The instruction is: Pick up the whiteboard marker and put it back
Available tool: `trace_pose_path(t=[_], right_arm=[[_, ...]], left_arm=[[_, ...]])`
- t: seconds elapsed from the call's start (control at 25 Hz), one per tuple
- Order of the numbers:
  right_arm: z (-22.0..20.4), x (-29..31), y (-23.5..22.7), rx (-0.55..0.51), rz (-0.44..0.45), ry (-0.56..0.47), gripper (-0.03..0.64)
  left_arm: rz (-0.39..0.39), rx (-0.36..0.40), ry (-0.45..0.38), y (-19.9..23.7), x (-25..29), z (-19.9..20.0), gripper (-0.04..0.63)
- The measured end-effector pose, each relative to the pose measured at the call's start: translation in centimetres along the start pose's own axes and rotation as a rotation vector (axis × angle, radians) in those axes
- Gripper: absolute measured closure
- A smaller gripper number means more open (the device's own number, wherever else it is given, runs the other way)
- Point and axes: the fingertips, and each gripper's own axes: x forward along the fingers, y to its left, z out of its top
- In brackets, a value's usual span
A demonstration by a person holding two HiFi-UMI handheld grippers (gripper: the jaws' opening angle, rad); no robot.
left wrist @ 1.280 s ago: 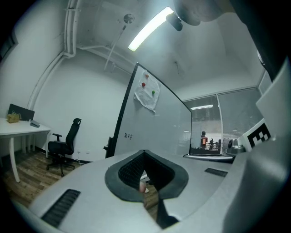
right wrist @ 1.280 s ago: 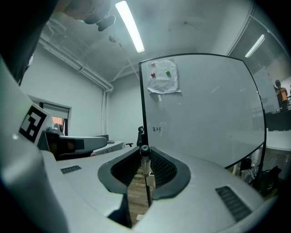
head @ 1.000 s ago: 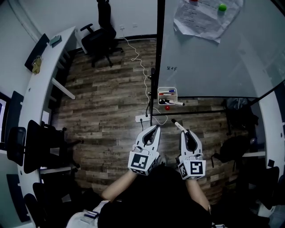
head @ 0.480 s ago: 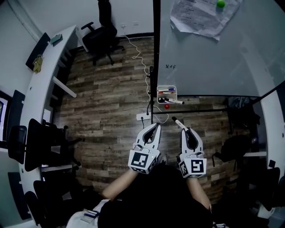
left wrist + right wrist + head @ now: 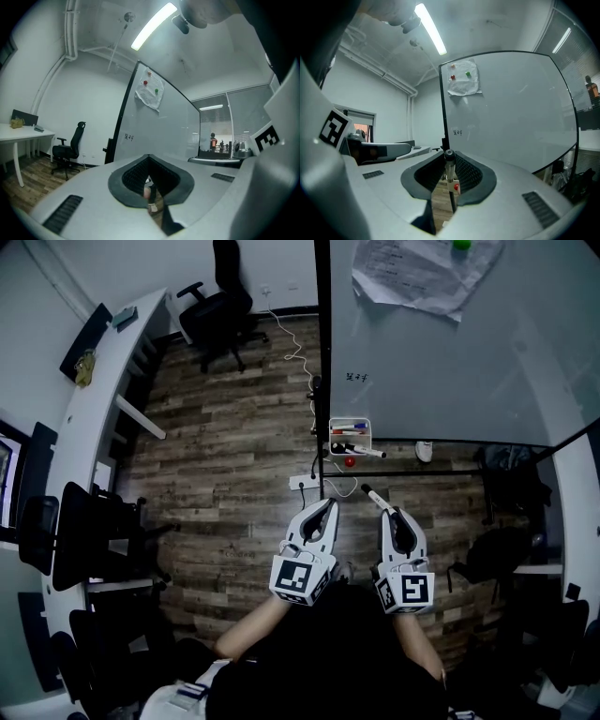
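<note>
The whiteboard marker [image 5: 373, 500], white with a black cap, sticks out forward from my right gripper [image 5: 385, 513], which is shut on it. In the right gripper view the marker [image 5: 449, 165] stands end-on between the pads, its cap towards the whiteboard [image 5: 511, 112]. My left gripper [image 5: 330, 508] hangs beside it at the same height, jaws together and holding nothing. A white pen tray [image 5: 351, 436] with several markers is fixed at the lower left corner of the whiteboard [image 5: 450, 362], ahead of both grippers. One more marker [image 5: 367, 453] lies across the tray's front edge.
A red ball [image 5: 351, 463] sits just below the tray. A power strip [image 5: 302, 483] and a white cable [image 5: 298, 371] lie on the wooden floor by the board's post. A curved white desk [image 5: 84, 418] and office chairs [image 5: 220, 310] stand at left.
The head view has drifted a little, so the board and tray sit slightly higher in the picture. Both grippers keep their places, the marker still in the right one.
</note>
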Motion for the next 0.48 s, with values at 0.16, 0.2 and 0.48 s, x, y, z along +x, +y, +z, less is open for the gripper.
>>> trace_pose_path(t=[0.16,0.2,0.48], right_arm=[[0.0,0.0,-0.8,-0.001,0.015,0.003,0.535],[-0.1,0.0,-1.0,0.002,0.022,0.002,0.535],[-0.2,0.3,-1.5,0.009,0.079,-0.007,0.535]], left_arm=[[0.02,-0.001,0.005,-0.6,0.4,-0.2,0.588],[0.026,0.004,0.009,-0.8,0.4,-0.3,0.588],[0.076,0.023,0.009,-1.8,0.4,-0.5,0.588]])
